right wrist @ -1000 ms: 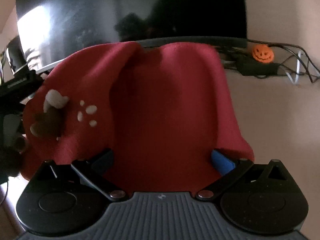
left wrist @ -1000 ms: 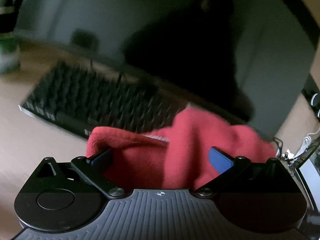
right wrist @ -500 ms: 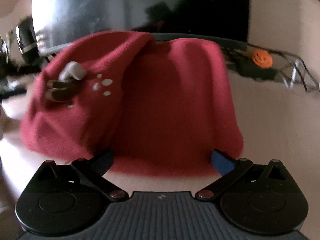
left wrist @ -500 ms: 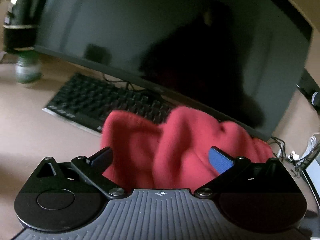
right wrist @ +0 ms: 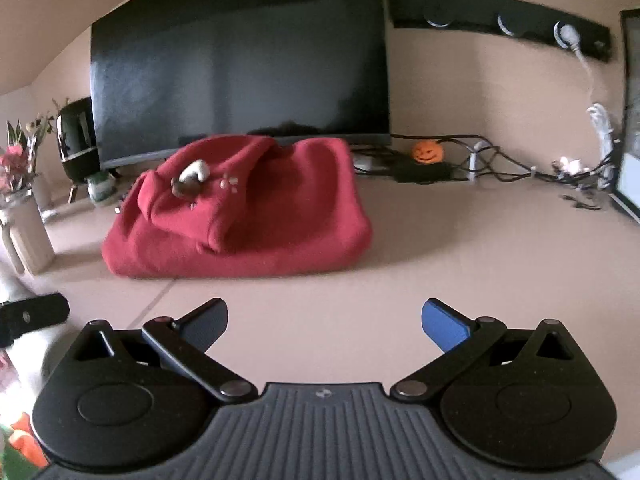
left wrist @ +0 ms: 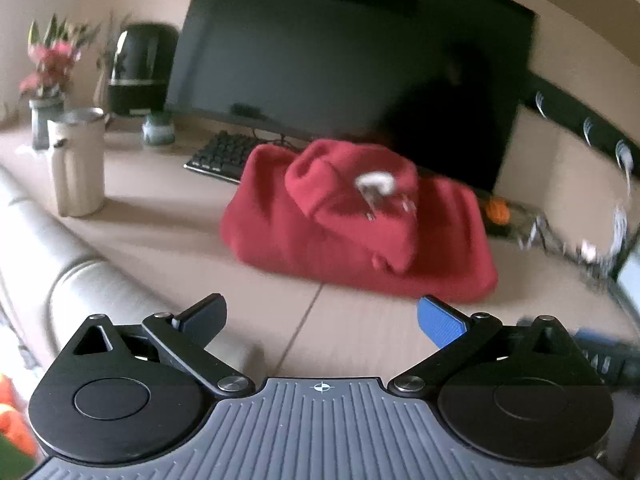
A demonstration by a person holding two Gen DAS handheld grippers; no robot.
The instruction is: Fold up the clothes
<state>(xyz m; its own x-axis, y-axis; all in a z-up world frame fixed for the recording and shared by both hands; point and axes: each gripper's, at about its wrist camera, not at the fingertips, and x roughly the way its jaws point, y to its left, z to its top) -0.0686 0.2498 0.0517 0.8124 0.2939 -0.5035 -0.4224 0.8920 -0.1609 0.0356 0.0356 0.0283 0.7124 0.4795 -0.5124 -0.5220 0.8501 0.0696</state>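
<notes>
A red fleece garment lies folded in a compact bundle on the tan desk, with a flap bearing a small white and brown patch on top; it also shows in the right wrist view. My left gripper is open and empty, held back from the bundle's near edge. My right gripper is open and empty, also well short of the bundle.
A large dark monitor stands behind the garment, with a black keyboard at its left. A cream mug, a flower vase and a dark appliance stand left. An orange pumpkin and cables lie right.
Both grippers pulled back from the garment and away from the desk. The garment, which filled the space between the open fingers, now lies apart on the desk as a folded bundle.
</notes>
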